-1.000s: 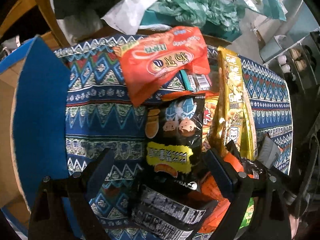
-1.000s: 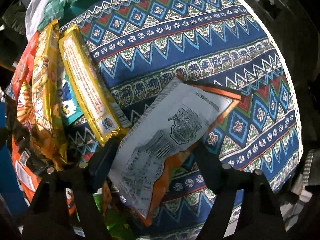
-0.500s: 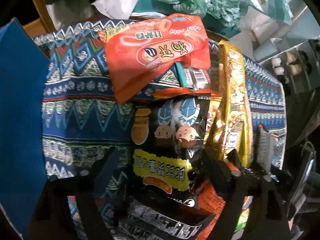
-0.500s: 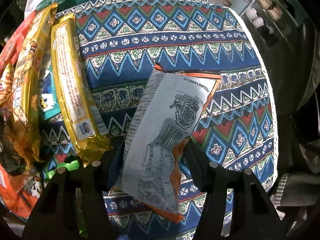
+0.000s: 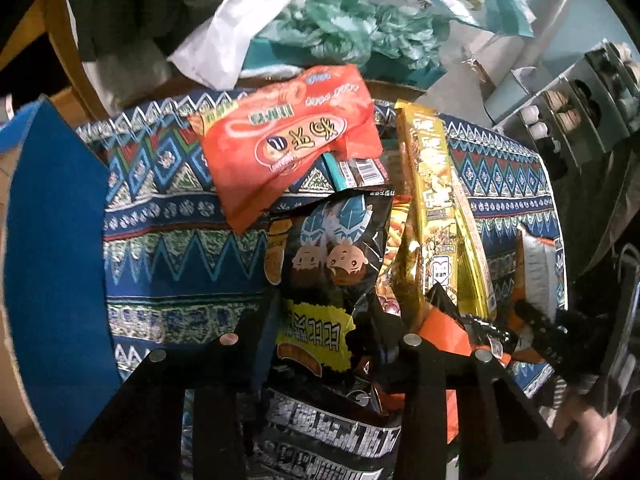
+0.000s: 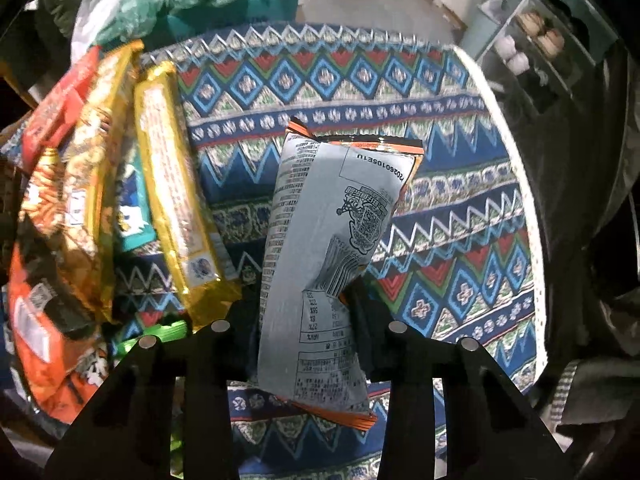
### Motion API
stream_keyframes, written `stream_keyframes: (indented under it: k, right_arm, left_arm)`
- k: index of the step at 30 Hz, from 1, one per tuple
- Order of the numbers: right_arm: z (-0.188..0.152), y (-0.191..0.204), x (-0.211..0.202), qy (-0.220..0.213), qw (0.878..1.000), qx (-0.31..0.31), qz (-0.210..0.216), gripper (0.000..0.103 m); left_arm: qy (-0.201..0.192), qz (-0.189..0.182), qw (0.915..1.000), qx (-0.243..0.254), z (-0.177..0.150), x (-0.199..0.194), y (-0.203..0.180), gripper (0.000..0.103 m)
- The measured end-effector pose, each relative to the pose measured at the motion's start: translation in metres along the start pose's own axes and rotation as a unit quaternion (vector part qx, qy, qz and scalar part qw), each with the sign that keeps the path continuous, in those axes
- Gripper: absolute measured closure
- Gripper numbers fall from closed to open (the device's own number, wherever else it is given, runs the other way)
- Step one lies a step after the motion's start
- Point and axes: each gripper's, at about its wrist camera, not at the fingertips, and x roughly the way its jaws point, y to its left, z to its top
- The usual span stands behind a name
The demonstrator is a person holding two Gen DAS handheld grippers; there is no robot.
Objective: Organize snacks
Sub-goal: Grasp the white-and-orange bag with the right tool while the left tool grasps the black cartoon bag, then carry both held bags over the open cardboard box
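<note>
My left gripper [image 5: 320, 320] is shut on a black snack bag with cartoon faces [image 5: 332, 256], part of a pile on the patterned tablecloth [image 5: 172, 220]. A red-orange bag [image 5: 288, 140] lies behind it and long gold packs [image 5: 436, 216] to its right. My right gripper [image 6: 304, 312] is shut on a silver bag with orange edges [image 6: 332, 240], printed back up, held over the tablecloth [image 6: 460, 240]. The gold packs [image 6: 172, 184] and the orange bags [image 6: 40, 340] lie to its left. The silver bag also shows at the right of the left wrist view [image 5: 538, 276].
A blue cardboard box flap [image 5: 52, 264] stands at the left. White and green plastic bags [image 5: 320, 28] lie beyond the table's far edge. A grey shelf unit with small items [image 6: 536, 48] stands at the far right. The round table's edge [image 6: 532, 208] curves at right.
My left gripper's jaws have closed onto the black bag. My right gripper's jaws have closed onto the silver bag, which has turned more upright in the view.
</note>
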Motion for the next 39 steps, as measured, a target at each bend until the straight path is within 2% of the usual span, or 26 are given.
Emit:
stream_keyframes:
  k: [10, 20, 27, 39]
  right_arm:
    - [0.012, 0.016, -0.043, -0.048, 0.998, -0.021, 0.024, 0.067]
    - [0.006, 0.042, -0.094, -0.094, 0.992, -0.057, 0.057, 0.067]
    - [0.000, 0.056, -0.128, -0.121, 0.985, -0.076, 0.095, 0.067]
    - [-0.013, 0.116, -0.166, -0.135, 0.969, -0.135, 0.157, 0.067]
  left_arm:
    - [-0.043, 0.028, 0.9978, 0.041, -0.017, -0.043, -0.010, 0.063]
    - [-0.079, 0.032, 0.9946, 0.060, -0.036, -0.085, -0.013, 0.063]
    - [-0.082, 0.026, 0.9953, 0.046, -0.050, -0.108, -0.005, 0.063]
    - [-0.114, 0.035, 0.9927, 0.020, -0.074, -0.149, 0.031, 0.063]
